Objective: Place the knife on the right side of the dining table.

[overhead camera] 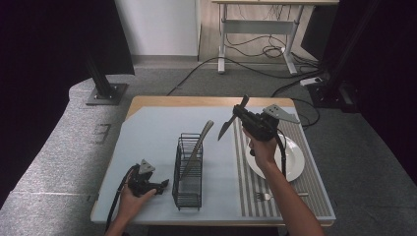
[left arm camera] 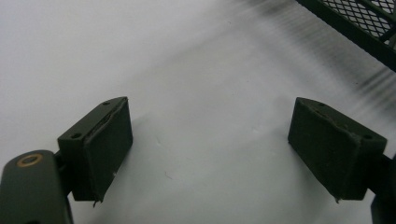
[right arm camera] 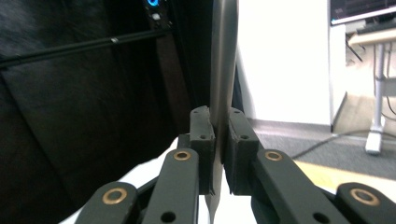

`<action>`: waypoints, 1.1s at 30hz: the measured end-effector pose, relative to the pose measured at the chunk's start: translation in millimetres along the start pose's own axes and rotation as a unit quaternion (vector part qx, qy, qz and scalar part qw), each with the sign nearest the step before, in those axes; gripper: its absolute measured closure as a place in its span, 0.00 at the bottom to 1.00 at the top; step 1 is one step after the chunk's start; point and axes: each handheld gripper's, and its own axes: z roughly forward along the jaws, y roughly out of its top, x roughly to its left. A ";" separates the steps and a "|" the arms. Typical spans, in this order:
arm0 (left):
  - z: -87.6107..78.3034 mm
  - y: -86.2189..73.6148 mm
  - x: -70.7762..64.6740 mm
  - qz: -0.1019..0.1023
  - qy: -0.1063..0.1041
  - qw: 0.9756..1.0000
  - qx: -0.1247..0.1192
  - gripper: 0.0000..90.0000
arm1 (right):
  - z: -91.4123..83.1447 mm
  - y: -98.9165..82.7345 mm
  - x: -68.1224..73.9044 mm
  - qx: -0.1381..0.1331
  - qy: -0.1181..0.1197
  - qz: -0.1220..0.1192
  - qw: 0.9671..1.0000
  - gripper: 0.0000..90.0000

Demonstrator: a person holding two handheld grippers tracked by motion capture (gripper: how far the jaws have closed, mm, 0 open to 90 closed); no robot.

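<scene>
My right gripper (overhead camera: pixel 239 116) is raised above the table's far middle, shut on a flat metal knife (overhead camera: pixel 226 129) whose blade slants down to the left. In the right gripper view the pads (right arm camera: pixel 203 140) clamp the knife (right arm camera: pixel 224 56) edge-on, with my right gripper (right arm camera: pixel 222 135) tilted up toward the room. A black wire cutlery basket (overhead camera: pixel 188 173) stands at the table's middle, with another metal utensil (overhead camera: pixel 199 146) leaning in it. My left gripper (overhead camera: pixel 160 187) rests low at the front left beside the basket, and in its own view my left gripper (left arm camera: pixel 210 154) stands open over the bare mat.
A white plate (overhead camera: pixel 294 158) lies on a striped placemat (overhead camera: pixel 314 192) at the right, under my right forearm. A fork (overhead camera: pixel 267 196) lies on that placemat near the front edge. A corner of the wire basket (left arm camera: pixel 355 28) is close to the left gripper. A pale blue mat (overhead camera: pixel 152 132) covers the table.
</scene>
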 end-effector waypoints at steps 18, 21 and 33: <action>0.1 0.0 -0.1 0.000 0.001 1.000 0.000 0.15 | 16.2 -31.8 -38.1 0.020 -0.047 0.039 0.998 0.93; 0.1 0.0 -0.1 0.000 0.001 1.000 0.000 0.15 | 20.8 -36.8 -46.6 0.026 -0.058 0.046 0.997 0.93; 0.1 0.0 0.0 0.000 0.001 1.000 0.000 0.15 | 29.3 -48.6 -68.9 0.036 -0.082 0.066 0.994 0.93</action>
